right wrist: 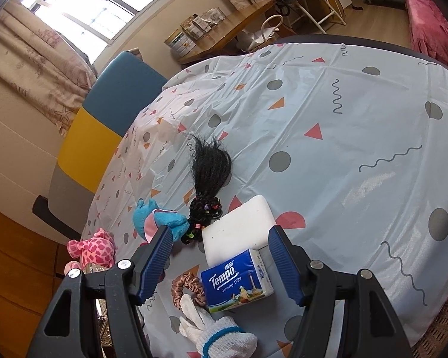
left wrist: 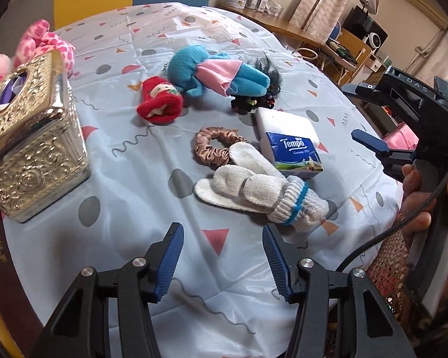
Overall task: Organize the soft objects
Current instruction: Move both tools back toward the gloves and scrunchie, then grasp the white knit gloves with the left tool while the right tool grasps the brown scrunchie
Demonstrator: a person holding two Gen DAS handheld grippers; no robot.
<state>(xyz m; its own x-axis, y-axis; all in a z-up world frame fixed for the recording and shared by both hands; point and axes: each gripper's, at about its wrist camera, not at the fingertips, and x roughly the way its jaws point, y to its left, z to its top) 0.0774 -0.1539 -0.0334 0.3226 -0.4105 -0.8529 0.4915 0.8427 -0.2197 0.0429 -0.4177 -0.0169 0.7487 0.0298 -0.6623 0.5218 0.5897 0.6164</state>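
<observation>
On the patterned tablecloth (left wrist: 140, 197), a silver tissue box (left wrist: 33, 149) shows purple inside; both grippers (left wrist: 222, 256) (right wrist: 218, 261) gape, empty.

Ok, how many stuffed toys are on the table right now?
3: a blue doll mid-table, a red doll touching its left side, and a pink spotted plush behind the silver tissue box, partly hidden.

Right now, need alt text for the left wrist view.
The left gripper hovers with open, empty jaws over a table with a patterned light-blue cloth, just short of a white knit glove with a blue cuff band. Beyond lie a brown satin scrunchie, a blue Tempo tissue pack and an embossed silver tissue box.
</observation>
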